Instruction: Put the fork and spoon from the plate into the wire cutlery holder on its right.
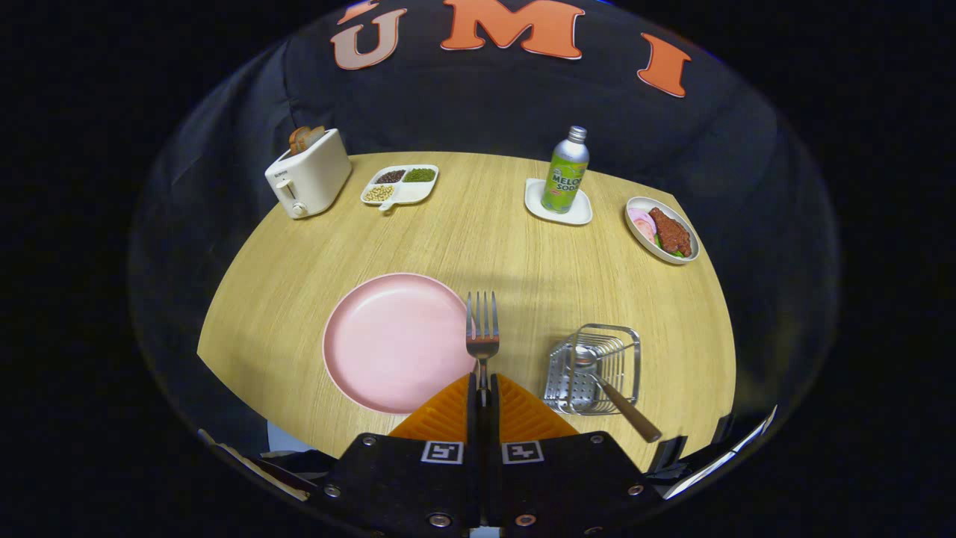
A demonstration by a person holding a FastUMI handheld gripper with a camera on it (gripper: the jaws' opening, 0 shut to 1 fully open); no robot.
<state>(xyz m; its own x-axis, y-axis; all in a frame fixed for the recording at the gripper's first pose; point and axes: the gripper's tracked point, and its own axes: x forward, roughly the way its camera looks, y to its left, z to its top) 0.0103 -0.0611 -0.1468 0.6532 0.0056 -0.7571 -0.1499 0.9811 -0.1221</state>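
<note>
1. The gripper (pixel 482 385) has its fingers closed almost together on the neck of the fork (pixel 482 332), whose tines point forward beyond the fingertips, over the right rim of the pink plate (pixel 388 344).
2. The plate itself is bare. The spoon (pixel 609 388) already lies in the wire cutlery holder (pixel 594 366) just to the plate's right, bowl down inside and wooden handle sticking out toward the gripper.
3. By this reckoning the spoon's half of the task is done and the fork is in transit.
4. Risks from here, as a judgement: the hold is narrow and low on the fork, so the fork could pivot or slip if swung quickly; the tines could catch on the holder's wire rim; the spoon's protruding handle lies in the approach path, and a knock could tip the light holder or lever the spoon out.
5. Farther back stand a toaster (pixel 308 179) with bread, a divided dish (pixel 399 185) of beans, and a plate of food (pixel 662 229).
6. The green bottle (pixel 565 172) on its small tray carries printed wording, and the toaster a small mark too tiny to read.
</note>
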